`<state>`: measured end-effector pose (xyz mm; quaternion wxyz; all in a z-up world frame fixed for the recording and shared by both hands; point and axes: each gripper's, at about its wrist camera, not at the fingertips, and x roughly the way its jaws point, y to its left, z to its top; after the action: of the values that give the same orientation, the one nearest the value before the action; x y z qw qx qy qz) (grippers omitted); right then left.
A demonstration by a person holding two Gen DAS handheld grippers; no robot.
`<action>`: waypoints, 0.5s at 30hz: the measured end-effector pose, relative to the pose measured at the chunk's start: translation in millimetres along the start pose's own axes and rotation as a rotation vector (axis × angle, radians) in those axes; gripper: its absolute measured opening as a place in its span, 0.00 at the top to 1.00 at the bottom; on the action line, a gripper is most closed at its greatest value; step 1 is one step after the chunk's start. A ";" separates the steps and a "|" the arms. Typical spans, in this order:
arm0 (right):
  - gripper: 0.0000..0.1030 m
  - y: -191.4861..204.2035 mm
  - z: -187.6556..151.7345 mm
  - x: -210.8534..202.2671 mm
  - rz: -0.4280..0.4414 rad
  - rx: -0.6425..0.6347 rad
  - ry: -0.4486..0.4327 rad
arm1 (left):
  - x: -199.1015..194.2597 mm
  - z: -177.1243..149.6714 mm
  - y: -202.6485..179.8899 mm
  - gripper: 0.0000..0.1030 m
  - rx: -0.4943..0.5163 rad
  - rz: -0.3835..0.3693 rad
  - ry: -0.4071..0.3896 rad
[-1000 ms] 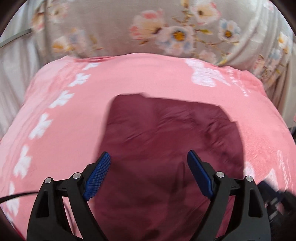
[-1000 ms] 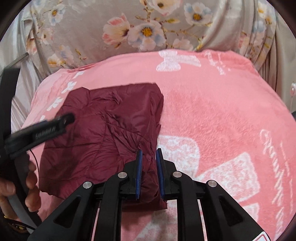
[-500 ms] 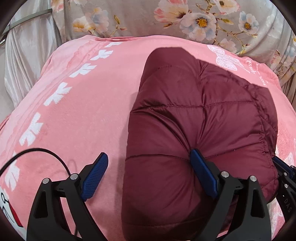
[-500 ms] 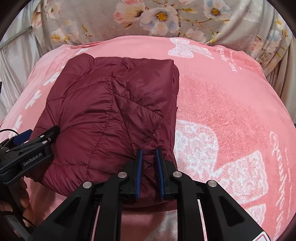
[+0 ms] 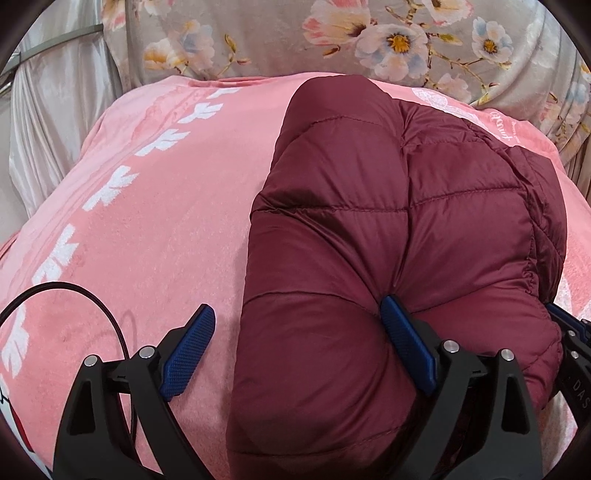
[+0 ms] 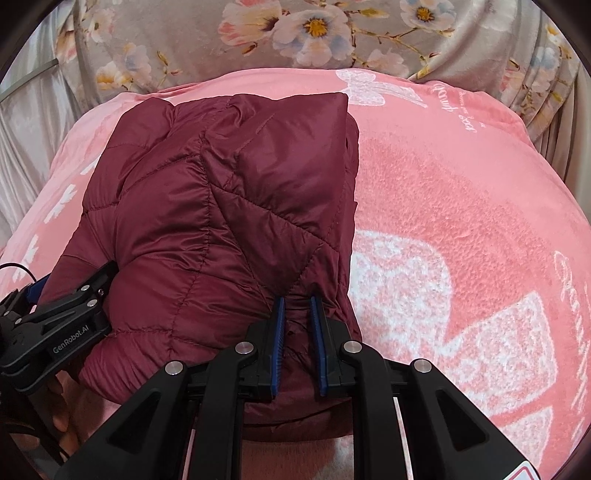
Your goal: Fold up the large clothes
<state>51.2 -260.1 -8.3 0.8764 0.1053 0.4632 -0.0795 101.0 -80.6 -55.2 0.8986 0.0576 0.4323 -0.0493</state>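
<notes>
A dark red quilted puffer jacket (image 5: 388,229) lies folded into a thick bundle on a pink blanket (image 5: 147,206); it also shows in the right wrist view (image 6: 229,214). My left gripper (image 5: 295,347) is open, its right finger pressing into the jacket's near left part and its left finger over the blanket. It also shows at the left of the right wrist view (image 6: 70,310). My right gripper (image 6: 297,332) is shut on the jacket's near right edge, with fabric pinched between the blue pads.
The pink blanket (image 6: 461,221) with white bow prints covers a bed. A grey floral fabric (image 6: 295,33) rises behind it. A silvery curtain (image 5: 55,122) hangs at the left. A black cable (image 5: 85,299) loops by my left gripper.
Both views have come lower and closer to the jacket. The jacket now lies as a puffed bundle, with my left finger pressed into it. My right gripper has stayed shut on its edge.
</notes>
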 end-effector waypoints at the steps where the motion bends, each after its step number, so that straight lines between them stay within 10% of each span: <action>1: 0.86 -0.6 -0.1 0.1 0.001 0.001 -0.002 | 0.1 -0.5 0.0 0.13 -0.001 0.000 -0.003; 15: 0.86 -1.2 -3.9 -2.1 0.008 0.019 -0.030 | 0.3 0.4 7.1 0.10 -0.036 -0.033 -0.009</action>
<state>46.6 -260.2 -8.8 0.8824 0.1142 0.4490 -0.0821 102.5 -73.6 -54.8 0.9005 0.0339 0.4298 -0.0566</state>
